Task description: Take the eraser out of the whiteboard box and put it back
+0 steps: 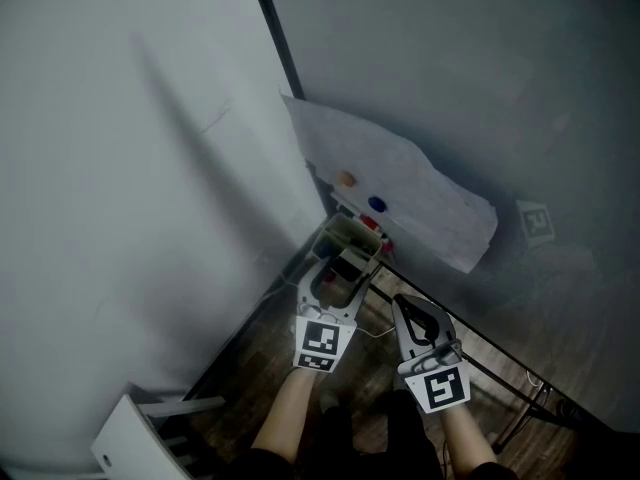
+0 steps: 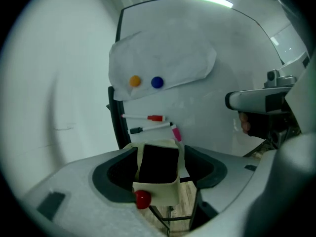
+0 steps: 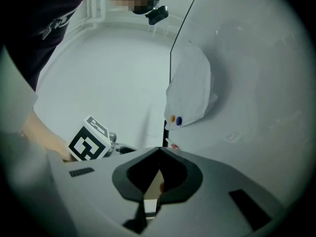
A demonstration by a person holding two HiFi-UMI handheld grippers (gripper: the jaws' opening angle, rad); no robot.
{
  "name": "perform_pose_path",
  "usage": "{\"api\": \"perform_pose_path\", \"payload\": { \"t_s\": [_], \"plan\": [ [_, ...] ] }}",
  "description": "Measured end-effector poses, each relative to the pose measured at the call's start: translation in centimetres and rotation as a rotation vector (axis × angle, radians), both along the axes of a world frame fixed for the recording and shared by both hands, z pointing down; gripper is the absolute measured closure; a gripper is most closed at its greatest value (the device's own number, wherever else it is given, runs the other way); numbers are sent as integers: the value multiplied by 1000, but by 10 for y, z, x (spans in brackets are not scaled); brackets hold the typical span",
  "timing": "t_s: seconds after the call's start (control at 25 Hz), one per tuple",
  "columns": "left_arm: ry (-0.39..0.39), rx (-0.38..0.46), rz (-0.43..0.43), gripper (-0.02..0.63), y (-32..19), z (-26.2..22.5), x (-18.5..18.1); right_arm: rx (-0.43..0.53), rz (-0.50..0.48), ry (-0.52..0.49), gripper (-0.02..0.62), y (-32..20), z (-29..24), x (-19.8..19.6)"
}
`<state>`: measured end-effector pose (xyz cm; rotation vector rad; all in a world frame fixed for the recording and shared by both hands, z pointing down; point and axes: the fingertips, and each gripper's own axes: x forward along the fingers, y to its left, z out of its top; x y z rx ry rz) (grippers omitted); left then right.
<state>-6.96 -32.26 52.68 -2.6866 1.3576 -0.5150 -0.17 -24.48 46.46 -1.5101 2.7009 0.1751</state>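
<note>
At the lower corner of a whiteboard [image 1: 520, 98], the black eraser [image 2: 158, 163] stands upright in the cream whiteboard box [image 2: 163, 191], its upper part showing above the box's front wall. The left gripper [image 1: 343, 273] is at the box with its claw spread wide, one jaw on each side of the box and the eraser, and the pads do not appear to press on either. The eraser looks like a light block, probably stiff in the body and slightly soft on its felt face, so it should neither slip nor break easily. The best hold appears to be across its two narrow sides, high up where it clears the rim, so that the jaws close on the eraser and not on the box walls. The person's left forearm reaches in from the bottom of the head view, with the gripper tipped a little downward toward the box. The right gripper [image 1: 402, 303] is held about level just beside it, apart from the box, its claw pressed together on nothing. Above the box, an orange magnet [image 2: 135, 81] and a blue magnet [image 2: 157, 82] pin a paper sheet [image 2: 163, 58] to the board, with marker pens [image 2: 148, 118] lying just below.
</note>
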Motion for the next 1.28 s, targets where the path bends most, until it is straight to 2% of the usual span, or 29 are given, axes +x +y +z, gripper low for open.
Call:
{"api": "perform_pose_path", "payload": {
  "t_s": [0.16, 0.68, 1.04, 1.28],
  "plan": [
    [-13, -25, 1, 333, -9, 6, 5, -5, 11, 5, 592, 0, 5, 8],
    [38, -17, -16, 356, -13, 2, 4, -5, 8, 2, 592, -2, 9, 10],
    [110, 76, -1, 357, -1, -64, 0, -1, -8, -35, 592, -4, -20, 6],
    [130, 123, 15, 357, 15, -97, -1, 10, -27, -47, 592, 0, -38, -2]
  ]
}}
